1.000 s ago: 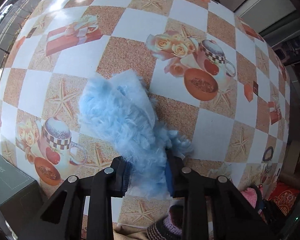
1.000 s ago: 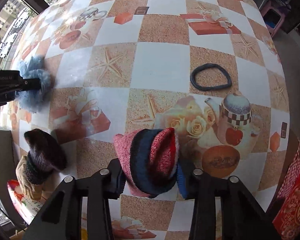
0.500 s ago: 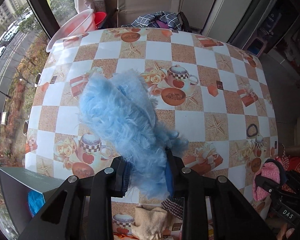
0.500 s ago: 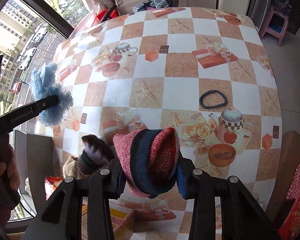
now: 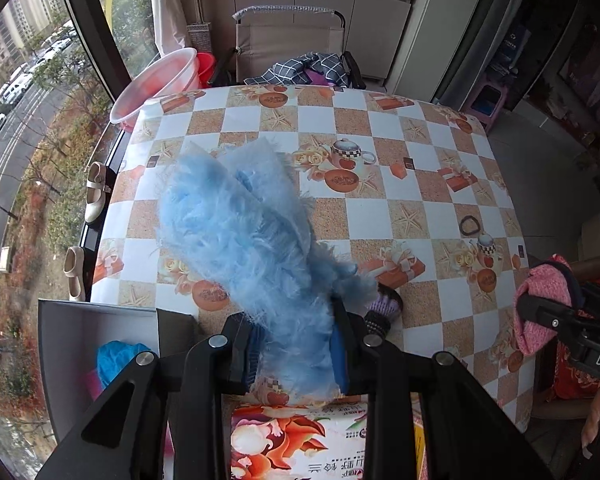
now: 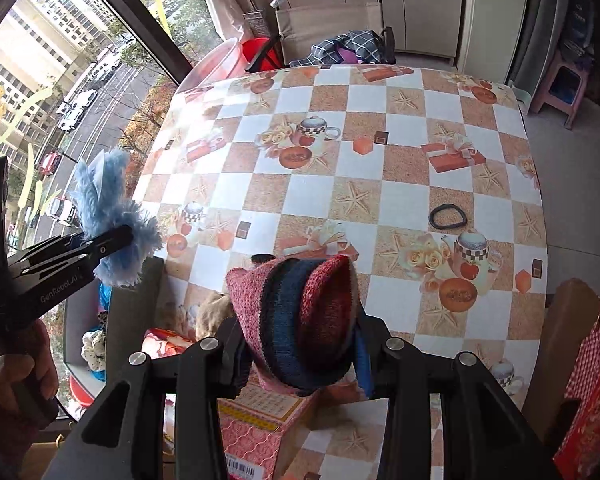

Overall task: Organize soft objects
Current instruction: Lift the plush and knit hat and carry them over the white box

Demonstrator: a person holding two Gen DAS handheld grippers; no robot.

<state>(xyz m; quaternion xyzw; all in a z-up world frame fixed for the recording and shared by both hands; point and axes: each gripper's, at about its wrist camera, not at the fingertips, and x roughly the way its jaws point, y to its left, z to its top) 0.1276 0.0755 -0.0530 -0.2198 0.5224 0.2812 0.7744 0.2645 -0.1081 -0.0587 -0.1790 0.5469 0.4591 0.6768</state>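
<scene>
My left gripper (image 5: 296, 356) is shut on a fluffy light-blue soft item (image 5: 244, 236), held high above the patterned table (image 5: 380, 216). The right wrist view shows that same blue fluffy item (image 6: 108, 216) at the far left, pinched in the left gripper (image 6: 120, 240). My right gripper (image 6: 300, 354) is shut on a knitted piece striped pink, navy and red (image 6: 300, 312); in the left wrist view it shows as a pink knit (image 5: 540, 304) at the right edge. A purple-and-dark knitted sock (image 5: 382, 308) lies at the table's near edge.
A dark open box (image 5: 100, 332) with a blue cloth (image 5: 116, 360) inside sits at the lower left. A floral carton (image 5: 296, 436) lies below the grippers. A black ring (image 6: 448, 216) rests on the table's right side. A chair with checked cloth (image 5: 312, 68) stands beyond the table.
Both grippers have risen well above the table, each still gripping its item; the table looks much smaller and the box, chair and window have come into view.
</scene>
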